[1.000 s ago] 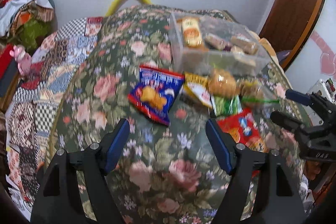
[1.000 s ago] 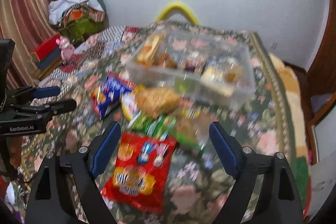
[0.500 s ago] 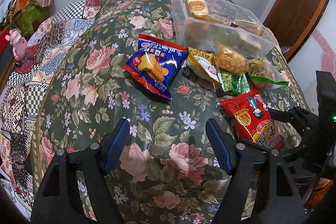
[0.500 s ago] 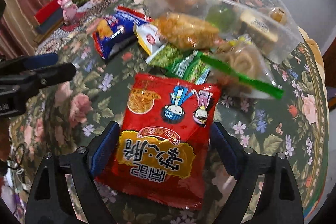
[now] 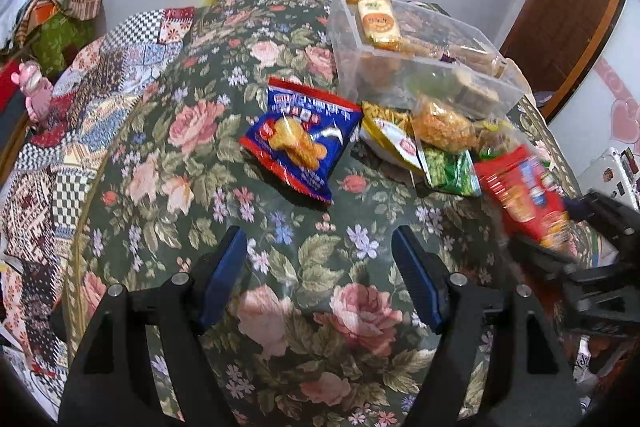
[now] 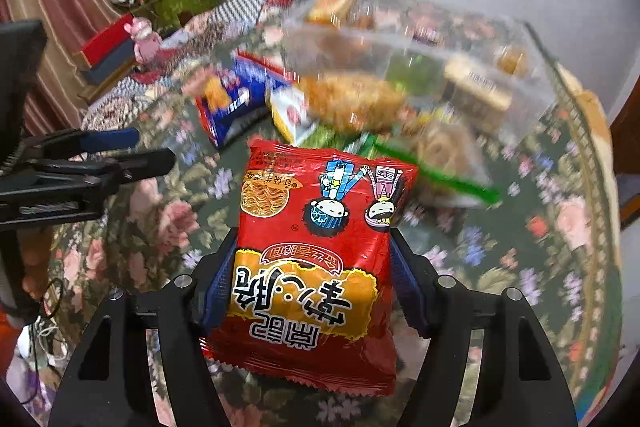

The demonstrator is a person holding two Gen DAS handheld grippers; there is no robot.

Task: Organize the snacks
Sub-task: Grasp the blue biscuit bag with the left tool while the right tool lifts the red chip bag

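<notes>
My right gripper (image 6: 312, 267) is shut on a red noodle snack bag (image 6: 316, 251) and holds it lifted off the floral table; the bag also shows in the left wrist view (image 5: 524, 195). My left gripper (image 5: 320, 267) is open and empty above the tablecloth, short of a blue snack bag (image 5: 300, 139). A clear plastic box (image 5: 420, 55) with several snacks in it stands at the back. Loose packets lie in front of it: a yellow one (image 5: 388, 139), a green one (image 5: 452, 167) and an orange one (image 5: 440, 123).
The round table has a green floral cloth (image 5: 320, 307). A patchwork cover (image 5: 60, 131) lies to the left. A pile of clothes (image 5: 44, 15) sits at the far left, a wooden door (image 5: 568, 7) at the right.
My right gripper closed on the red bag and lifted it off the table. My left gripper tilted up a little; its jaws stayed open.
</notes>
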